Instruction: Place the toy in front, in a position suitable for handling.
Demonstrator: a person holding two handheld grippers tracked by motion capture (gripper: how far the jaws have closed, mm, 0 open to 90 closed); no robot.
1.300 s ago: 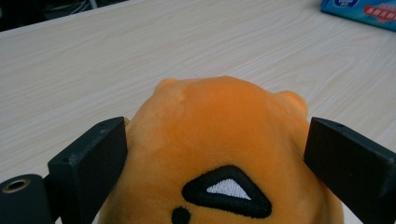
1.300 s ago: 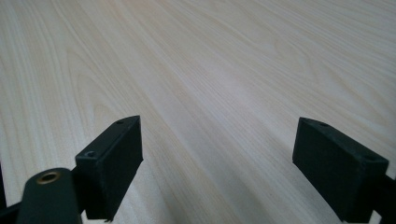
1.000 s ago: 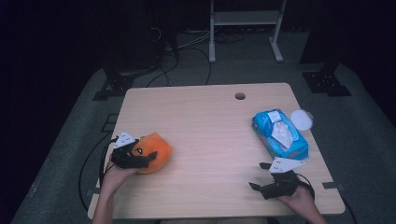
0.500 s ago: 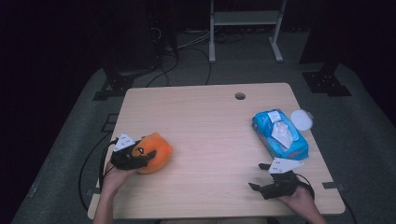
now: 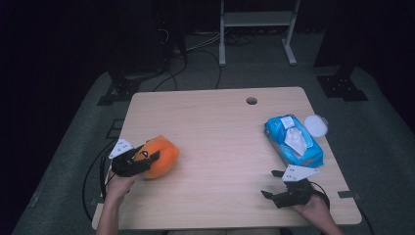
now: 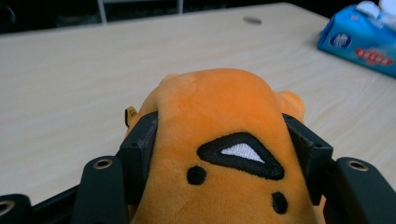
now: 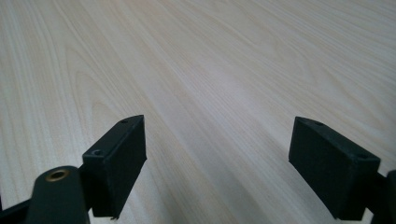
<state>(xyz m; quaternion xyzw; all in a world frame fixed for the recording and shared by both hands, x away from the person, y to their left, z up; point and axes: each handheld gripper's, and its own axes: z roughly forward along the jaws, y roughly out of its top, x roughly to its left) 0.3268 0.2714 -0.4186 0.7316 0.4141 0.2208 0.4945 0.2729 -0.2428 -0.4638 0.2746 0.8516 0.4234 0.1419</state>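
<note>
An orange plush toy (image 5: 165, 152) with a black-and-white stitched triangle lies at the table's left front. My left gripper (image 5: 149, 159) has just been closing its jaws and is now shut on the toy. In the left gripper view both pads (image 6: 141, 140) press into the sides of the plush toy (image 6: 219, 107), squeezing it between the jaws of the left gripper (image 6: 223, 133). My right gripper (image 5: 270, 183) rests low at the right front edge, open. In the right gripper view the right gripper (image 7: 215, 154) holds its jaws wide apart over bare wood (image 7: 210, 70).
A blue pack of wet wipes (image 5: 293, 139) lies at the right, with a round white lid (image 5: 315, 125) beside it; the pack (image 6: 359, 39) also appears far right in the left gripper view. A cable hole (image 5: 251, 100) sits near the table's (image 5: 220, 122) far edge.
The left gripper's jaws have drawn in onto the plush toy's sides. The right hand has stayed where it was.
</note>
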